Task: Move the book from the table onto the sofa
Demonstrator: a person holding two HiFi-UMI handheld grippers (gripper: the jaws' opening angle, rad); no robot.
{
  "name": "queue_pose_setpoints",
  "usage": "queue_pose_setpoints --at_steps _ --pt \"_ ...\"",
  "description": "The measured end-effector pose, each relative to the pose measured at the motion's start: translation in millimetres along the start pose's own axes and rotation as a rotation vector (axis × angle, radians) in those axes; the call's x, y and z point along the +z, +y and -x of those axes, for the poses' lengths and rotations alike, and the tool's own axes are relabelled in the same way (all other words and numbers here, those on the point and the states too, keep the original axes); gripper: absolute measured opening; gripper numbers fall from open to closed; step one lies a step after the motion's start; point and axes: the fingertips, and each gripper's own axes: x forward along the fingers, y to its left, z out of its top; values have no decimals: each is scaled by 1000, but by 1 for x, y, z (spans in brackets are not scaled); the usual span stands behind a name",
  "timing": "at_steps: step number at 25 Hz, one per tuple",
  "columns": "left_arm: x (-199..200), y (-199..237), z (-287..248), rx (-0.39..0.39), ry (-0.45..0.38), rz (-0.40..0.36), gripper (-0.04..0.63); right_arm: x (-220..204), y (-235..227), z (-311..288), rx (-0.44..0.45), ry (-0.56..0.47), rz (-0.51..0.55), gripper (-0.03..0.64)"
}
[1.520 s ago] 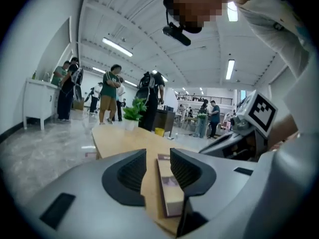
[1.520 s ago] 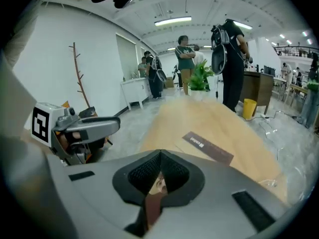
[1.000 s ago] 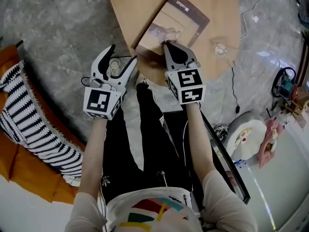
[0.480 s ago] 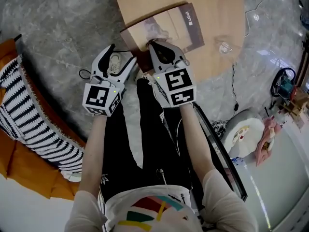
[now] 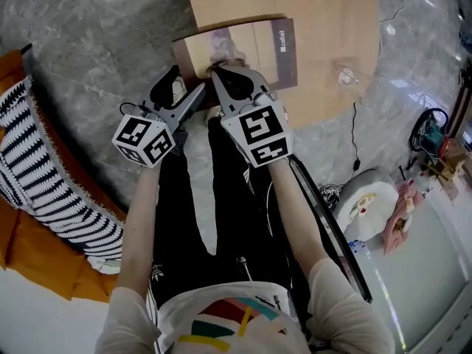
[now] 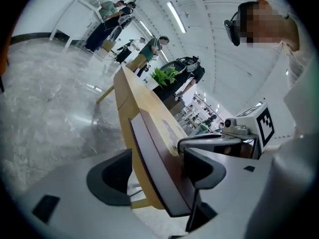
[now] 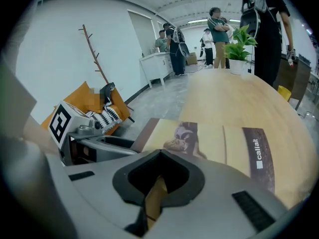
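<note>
The brown and tan book (image 5: pixel 251 44) lies on the wooden table (image 5: pixel 332 6), and its near left corner juts over the table's edge. My right gripper (image 5: pixel 221 72) is shut on the book's near edge, one jaw on the cover (image 7: pixel 219 143) and one beneath. My left gripper (image 5: pixel 188 81) sits just left of it, rolled on its side. In the left gripper view the book's overhanging edge (image 6: pixel 159 168) runs between its wide-apart jaws, and the left pad (image 6: pixel 112 176) stands off from it. The orange sofa (image 5: pixel 29 249) with a striped cushion (image 5: pixel 44 175) is at the far left.
A small clear glass object (image 5: pixel 341 74) rests on the table to the right of the book. Cables and a white appliance (image 5: pixel 365 205) lie on the marble floor at the right. Several people, a potted plant (image 7: pixel 239 39) and a coat stand (image 7: pixel 94 49) are beyond the table.
My right gripper has dragged the book leftward and turned it, so its corner now hangs over the table's edge. My left gripper has rolled, sunk and come around that corner.
</note>
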Motion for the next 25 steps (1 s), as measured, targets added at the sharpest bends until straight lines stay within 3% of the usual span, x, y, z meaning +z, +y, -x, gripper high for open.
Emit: queue_pose_setpoints --at_steps 7,11,13,25 --pt "-13 2 -10 -97 43 87 310 10 0 6 -17 -46 -38 11" --pt "-21 -5 -11 -173 52 192 307 14 -19 23 -69 -86 -71 11" --pt "-22 -9 -8 -198 45 226 244 14 -26 30 -93 -93 -76 11" --pt "-2 -26 7 -209 -26 318 180 27 -26 41 -120 -108 -76 11"
